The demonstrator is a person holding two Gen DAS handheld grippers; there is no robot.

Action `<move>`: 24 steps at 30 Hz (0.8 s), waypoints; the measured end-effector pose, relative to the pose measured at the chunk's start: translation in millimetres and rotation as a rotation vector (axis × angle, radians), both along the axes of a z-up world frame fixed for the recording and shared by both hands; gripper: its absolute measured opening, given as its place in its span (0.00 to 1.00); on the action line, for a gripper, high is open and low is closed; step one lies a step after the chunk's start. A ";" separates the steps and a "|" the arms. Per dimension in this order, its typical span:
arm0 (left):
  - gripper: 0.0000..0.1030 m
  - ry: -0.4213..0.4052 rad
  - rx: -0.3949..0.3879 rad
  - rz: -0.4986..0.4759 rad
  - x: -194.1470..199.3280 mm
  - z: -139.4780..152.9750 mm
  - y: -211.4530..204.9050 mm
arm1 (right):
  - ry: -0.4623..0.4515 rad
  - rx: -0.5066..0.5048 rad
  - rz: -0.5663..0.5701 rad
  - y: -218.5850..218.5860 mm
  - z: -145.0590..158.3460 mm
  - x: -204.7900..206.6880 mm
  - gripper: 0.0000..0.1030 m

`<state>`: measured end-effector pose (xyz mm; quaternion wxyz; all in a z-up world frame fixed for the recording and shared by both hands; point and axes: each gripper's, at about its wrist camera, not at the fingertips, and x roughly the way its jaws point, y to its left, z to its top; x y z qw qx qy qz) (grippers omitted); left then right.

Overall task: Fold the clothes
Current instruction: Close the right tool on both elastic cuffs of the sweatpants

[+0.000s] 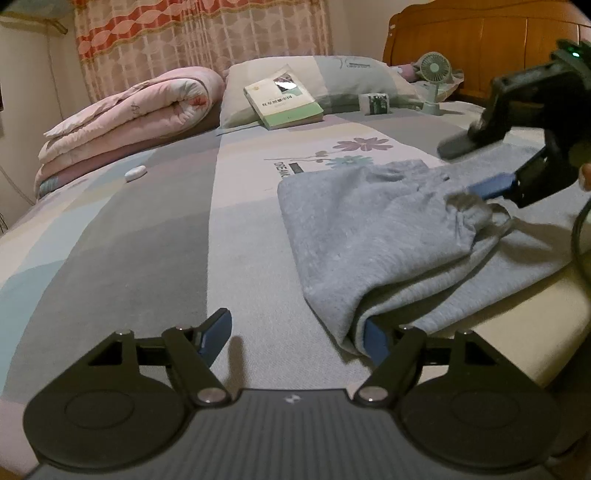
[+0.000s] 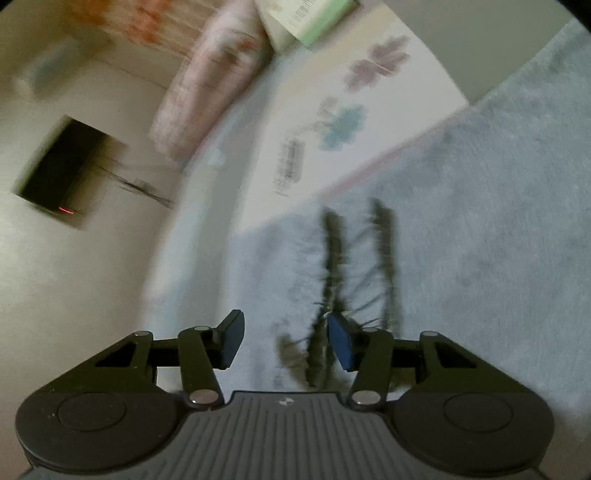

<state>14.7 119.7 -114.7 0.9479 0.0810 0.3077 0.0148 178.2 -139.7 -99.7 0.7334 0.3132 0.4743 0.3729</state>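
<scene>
Trousers [image 1: 373,236], grey and soft, lie on the bed [image 1: 147,240] at about two o'clock from my left gripper [image 1: 299,332], one layer doubled over with a cuffed end on top. My left gripper's fingers are spread wide, one tip tucked at the fold's edge, gripping nothing. My right gripper [image 2: 284,341] also gapes empty over the cloth. I judge the fold partly made; further folds look likely.

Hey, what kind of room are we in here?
Most likely a bedroom: a bed with a wooden headboard, a pillow with a book on it, and a folded pink quilt by the curtains.
</scene>
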 end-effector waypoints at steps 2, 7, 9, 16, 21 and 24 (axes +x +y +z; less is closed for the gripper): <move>0.75 0.002 -0.007 -0.001 0.6 0.0 0.8 | 0.043 -0.067 -0.007 1.9 -11.7 2.0 0.42; 0.75 -0.001 -0.015 0.000 -0.4 -0.4 1.8 | 0.015 -0.119 0.016 16.7 -10.5 -0.5 0.56; 0.75 -0.001 -0.025 0.003 -0.2 -0.7 2.9 | 0.000 -0.137 0.026 22.8 -9.2 -1.7 0.61; 0.75 -0.001 -0.017 0.005 -1.0 0.3 1.2 | -0.036 -0.193 0.029 17.3 -3.9 -6.4 0.19; 0.76 -0.005 -0.013 0.001 -2.1 0.1 1.9 | -0.060 -0.154 0.007 0.6 16.5 -7.9 0.11; 0.76 -0.016 0.004 -0.006 -2.8 -0.7 0.1 | -0.017 -0.175 0.016 -1.3 6.9 -5.0 0.11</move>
